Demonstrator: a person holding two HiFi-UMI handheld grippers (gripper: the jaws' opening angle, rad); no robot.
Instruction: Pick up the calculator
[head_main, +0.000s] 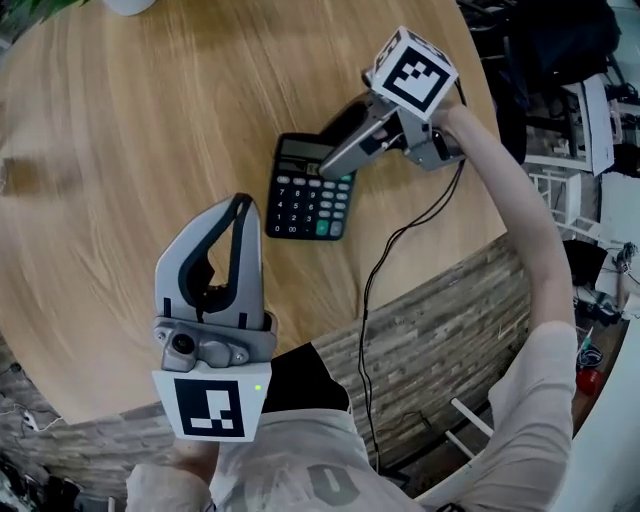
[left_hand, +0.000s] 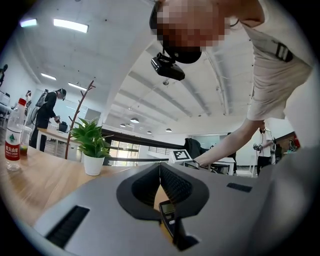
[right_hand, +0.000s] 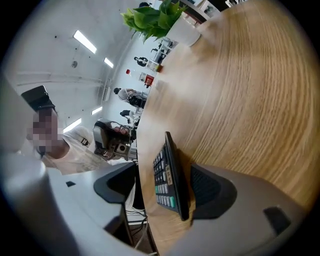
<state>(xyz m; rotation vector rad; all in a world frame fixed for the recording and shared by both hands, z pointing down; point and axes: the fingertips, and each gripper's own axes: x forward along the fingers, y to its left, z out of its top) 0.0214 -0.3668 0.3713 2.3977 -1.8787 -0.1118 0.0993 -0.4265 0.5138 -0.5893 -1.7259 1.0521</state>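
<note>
A black calculator (head_main: 308, 190) lies flat on the round wooden table (head_main: 130, 130), right of centre. My right gripper (head_main: 332, 146) reaches down over its display end. In the right gripper view the calculator (right_hand: 169, 175) stands edge-on between the two jaws. The right-hand pad (right_hand: 209, 191) sits against its back, and the left-hand pad (right_hand: 118, 182) is still apart from the keys, so this gripper (right_hand: 162, 172) is open. My left gripper (head_main: 226, 262) hovers near the table's front edge, shut and holding nothing. Its pads (left_hand: 172, 182) meet at the tips, and the calculator (left_hand: 168, 212) shows through the gap beneath.
A potted plant (left_hand: 93, 150) in a white pot stands at the far side of the table, and a water bottle (left_hand: 13, 136) at the left. A black cable (head_main: 376, 290) hangs off the near table edge. A person (left_hand: 48, 107) stands in the background.
</note>
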